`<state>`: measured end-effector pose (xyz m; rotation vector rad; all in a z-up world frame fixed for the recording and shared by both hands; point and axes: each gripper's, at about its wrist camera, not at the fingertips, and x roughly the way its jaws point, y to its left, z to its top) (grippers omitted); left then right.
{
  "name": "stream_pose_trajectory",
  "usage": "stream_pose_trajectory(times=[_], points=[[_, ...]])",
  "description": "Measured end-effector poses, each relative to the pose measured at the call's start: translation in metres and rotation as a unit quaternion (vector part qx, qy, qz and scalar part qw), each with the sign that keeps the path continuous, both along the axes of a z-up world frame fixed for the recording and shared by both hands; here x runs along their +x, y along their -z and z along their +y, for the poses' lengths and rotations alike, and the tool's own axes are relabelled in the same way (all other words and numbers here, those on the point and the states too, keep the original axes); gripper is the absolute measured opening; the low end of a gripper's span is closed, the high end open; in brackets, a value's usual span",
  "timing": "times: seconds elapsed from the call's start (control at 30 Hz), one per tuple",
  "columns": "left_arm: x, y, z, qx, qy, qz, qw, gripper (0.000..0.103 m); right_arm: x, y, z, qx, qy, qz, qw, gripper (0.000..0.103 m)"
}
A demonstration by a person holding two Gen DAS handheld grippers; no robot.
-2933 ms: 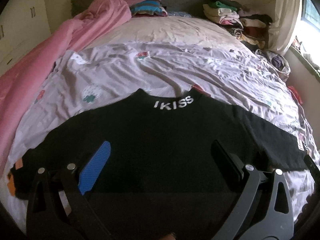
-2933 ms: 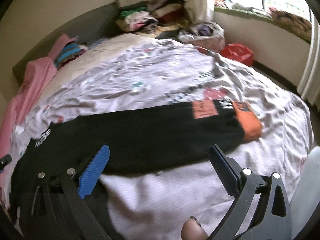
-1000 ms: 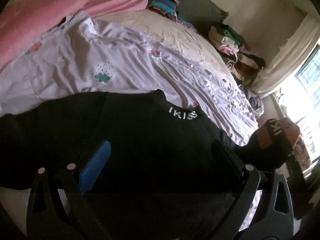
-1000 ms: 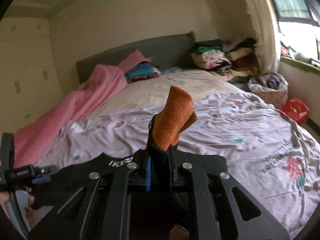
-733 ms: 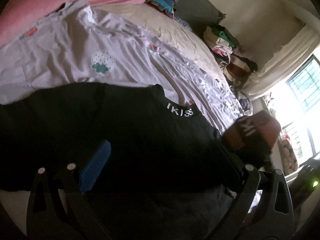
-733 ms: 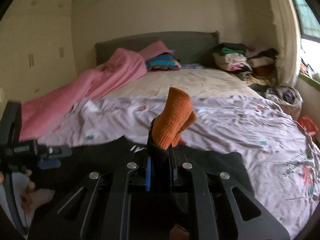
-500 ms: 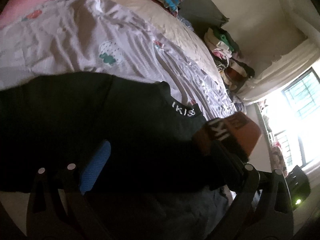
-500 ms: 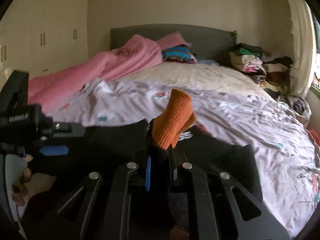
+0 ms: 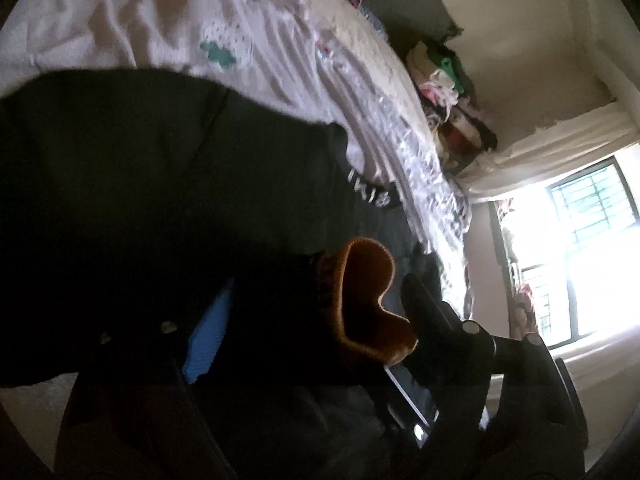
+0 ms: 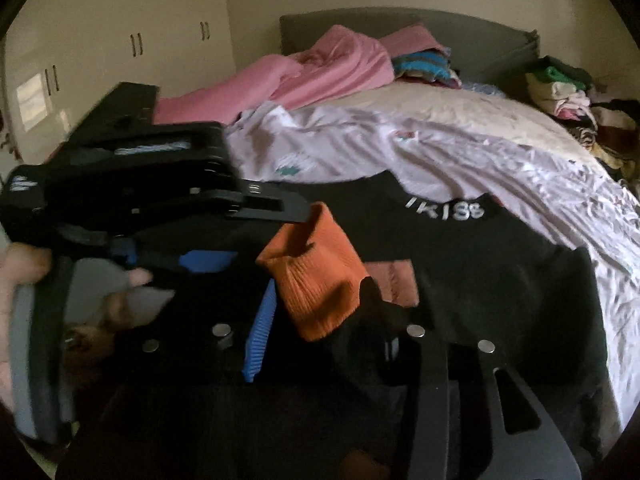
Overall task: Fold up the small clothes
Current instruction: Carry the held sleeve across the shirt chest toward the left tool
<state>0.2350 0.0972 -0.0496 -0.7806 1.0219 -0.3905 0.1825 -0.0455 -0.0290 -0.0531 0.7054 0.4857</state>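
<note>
A black sweater [image 10: 480, 264] with white "IKISS" lettering on its collar lies spread on the bed, and it fills the left wrist view as a dark sweater [image 9: 160, 180]. Its orange cuff [image 10: 316, 280] is folded in over the body. My right gripper [image 10: 320, 282] has its jaws opening, and the cuff stands loosely between them. My left gripper [image 10: 272, 234] reaches in from the left, its upper finger touching the top of the cuff. In the left wrist view the orange cuff [image 9: 360, 300] sits between the closing jaws of my left gripper [image 9: 318, 282], against the right finger.
A lilac printed sheet [image 10: 440, 148] covers the bed. A pink blanket [image 10: 320, 68] lies by the headboard, and stacked clothes [image 10: 560, 88] sit at the far right corner. A wardrobe [image 10: 120, 60] stands to the left, a bright window [image 9: 580, 240] to the right. A person's hand [image 10: 24, 272] holds the left gripper.
The right gripper carried the orange cuff across over the sweater's body to the left gripper and its jaws parted. The left gripper sank, narrowed, and now has the cuff between its fingers.
</note>
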Motion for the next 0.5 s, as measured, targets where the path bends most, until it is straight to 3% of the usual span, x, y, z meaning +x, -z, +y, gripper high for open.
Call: stream_pose_trajectory(times=[0.2, 0.3, 0.33, 0.37, 0.4, 0.5], points=[[-0.001, 0.005, -0.018, 0.027, 0.017, 0.001, 0.9995, 0.068, -0.022, -0.01, -0.033, 0.039, 0.019, 0.012, 0.999, 0.049], [-0.001, 0.008, -0.028, 0.067, 0.019, 0.004, 0.9976, 0.058, -0.028, -0.016, -0.059, 0.052, 0.05, 0.01, 0.997, 0.052], [-0.003, 0.009, -0.033, 0.09, 0.017, 0.001, 0.9958, 0.047, -0.026, -0.017, -0.067, 0.053, 0.06, 0.009, 0.997, 0.052], [-0.003, 0.009, -0.037, 0.097, 0.02, -0.003, 0.9951, 0.022, -0.027, -0.019, -0.079, 0.054, 0.076, 0.008, 0.996, 0.053], [-0.003, 0.009, -0.038, 0.094, 0.024, -0.006, 0.9953, 0.009, -0.028, -0.02, -0.088, 0.055, 0.088, 0.009, 0.995, 0.053], [-0.004, -0.004, -0.048, 0.111, 0.031, -0.036, 0.9927, 0.005, -0.029, -0.022, -0.123, 0.062, 0.136, 0.01, 0.989, 0.053]])
